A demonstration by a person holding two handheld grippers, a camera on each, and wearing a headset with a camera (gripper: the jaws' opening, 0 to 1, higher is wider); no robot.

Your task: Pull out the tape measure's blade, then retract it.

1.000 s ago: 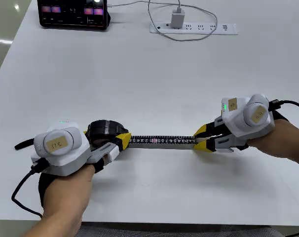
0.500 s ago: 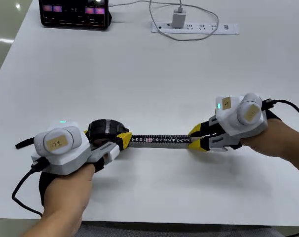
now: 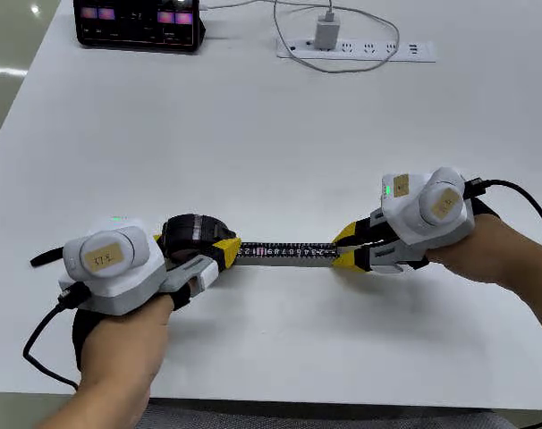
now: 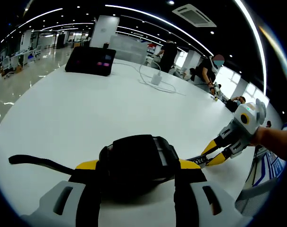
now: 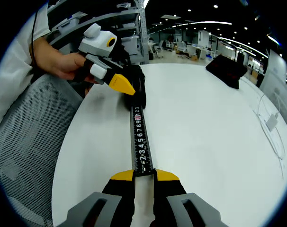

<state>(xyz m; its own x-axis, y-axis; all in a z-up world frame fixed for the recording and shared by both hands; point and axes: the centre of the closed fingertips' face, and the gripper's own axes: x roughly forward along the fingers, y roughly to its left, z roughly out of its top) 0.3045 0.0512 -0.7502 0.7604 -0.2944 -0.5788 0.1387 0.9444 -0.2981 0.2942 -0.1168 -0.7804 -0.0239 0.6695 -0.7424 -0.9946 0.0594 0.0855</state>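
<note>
A black tape measure case (image 3: 192,236) sits on the white table (image 3: 253,152) with my left gripper (image 3: 204,247) shut around it; in the left gripper view the case (image 4: 136,161) fills the gap between the yellow-tipped fingers (image 4: 86,165). The blade (image 3: 287,251) runs right from the case, flat just over the table. My right gripper (image 3: 345,248) is shut on the blade's end. In the right gripper view the numbered blade (image 5: 141,137) leads from my right gripper (image 5: 144,176) to the case (image 5: 136,82) and the left gripper (image 5: 122,82).
A black tablet (image 3: 139,22) stands at the far left of the table, and a white power strip (image 3: 356,49) with a charger and looped cable lies at the far middle. A mesh chair (image 5: 20,156) stands by the near edge. People stand in the background (image 4: 210,71).
My right gripper has moved left toward the case with the blade's end in it, and the exposed blade is shorter. The left gripper and case have stayed in place.
</note>
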